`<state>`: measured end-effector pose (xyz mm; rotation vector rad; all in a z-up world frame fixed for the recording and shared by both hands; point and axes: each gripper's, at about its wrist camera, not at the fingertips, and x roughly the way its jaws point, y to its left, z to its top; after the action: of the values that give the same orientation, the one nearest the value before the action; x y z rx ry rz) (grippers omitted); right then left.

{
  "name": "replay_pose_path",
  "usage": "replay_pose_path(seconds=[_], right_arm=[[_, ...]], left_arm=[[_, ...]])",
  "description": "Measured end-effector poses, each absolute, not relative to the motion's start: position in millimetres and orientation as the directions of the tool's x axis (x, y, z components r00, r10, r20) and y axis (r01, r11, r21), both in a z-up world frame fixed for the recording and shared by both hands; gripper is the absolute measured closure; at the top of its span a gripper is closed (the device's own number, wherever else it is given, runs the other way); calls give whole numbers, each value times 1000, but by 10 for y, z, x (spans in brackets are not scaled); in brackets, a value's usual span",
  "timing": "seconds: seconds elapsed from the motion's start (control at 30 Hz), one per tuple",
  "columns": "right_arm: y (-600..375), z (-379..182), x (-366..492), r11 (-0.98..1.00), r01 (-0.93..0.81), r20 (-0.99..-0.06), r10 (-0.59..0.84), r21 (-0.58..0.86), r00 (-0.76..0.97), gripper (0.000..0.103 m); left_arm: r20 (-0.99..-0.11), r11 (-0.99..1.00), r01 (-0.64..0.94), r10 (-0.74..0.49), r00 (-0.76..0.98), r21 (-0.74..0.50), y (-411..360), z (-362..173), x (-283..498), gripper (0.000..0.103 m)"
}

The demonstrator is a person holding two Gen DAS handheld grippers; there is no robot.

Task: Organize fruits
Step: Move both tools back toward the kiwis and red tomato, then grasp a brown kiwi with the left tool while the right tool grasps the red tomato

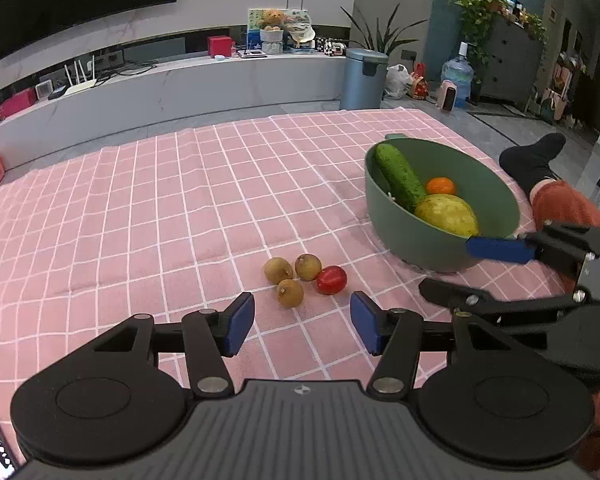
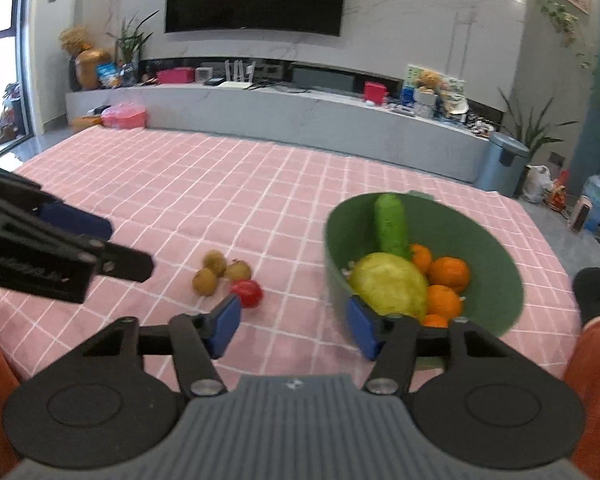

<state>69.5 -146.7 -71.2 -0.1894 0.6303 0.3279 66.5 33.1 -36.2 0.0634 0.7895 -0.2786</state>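
A green bowl (image 1: 496, 196) stands on the pink checked cloth and holds a cucumber (image 1: 400, 176), a yellow-green fruit (image 1: 446, 214) and several oranges (image 2: 448, 272). Three small brown fruits (image 1: 290, 292) and a red tomato (image 1: 331, 279) lie on the cloth left of the bowl. My left gripper (image 1: 302, 328) is open and empty, just short of these fruits. My right gripper (image 2: 294, 326) is open and empty, between the tomato (image 2: 247, 292) and the bowl (image 2: 496, 240); it also shows in the left wrist view (image 1: 468, 268) by the bowl's near wall.
The cloth (image 1: 140, 208) covers a low surface. A person's leg with a black sock (image 1: 536, 160) lies right of the bowl. A grey TV bench (image 2: 300, 116), a blue bin (image 1: 363, 80) and a water jug (image 1: 456, 76) stand beyond the cloth.
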Motion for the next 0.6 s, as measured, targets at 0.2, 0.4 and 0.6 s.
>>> replay_pose_path(seconds=[0.2, 0.4, 0.6], right_arm=[[-1390, -900, 845, 925, -375, -641, 256, -54, 724, 56], [-1301, -1058, 1067, 917, -396, -665, 274, -36, 695, 59], [-1182, -1206, 1275, 912, -408, -674, 277, -41, 685, 65]], left_arm=[[-726, 967, 250, -212, 654, -58, 344, -558, 776, 42], [-745, 972, 223, -200, 637, -71, 343, -701, 941, 43], [-749, 975, 184, -212, 628, -122, 443, -800, 1119, 45]])
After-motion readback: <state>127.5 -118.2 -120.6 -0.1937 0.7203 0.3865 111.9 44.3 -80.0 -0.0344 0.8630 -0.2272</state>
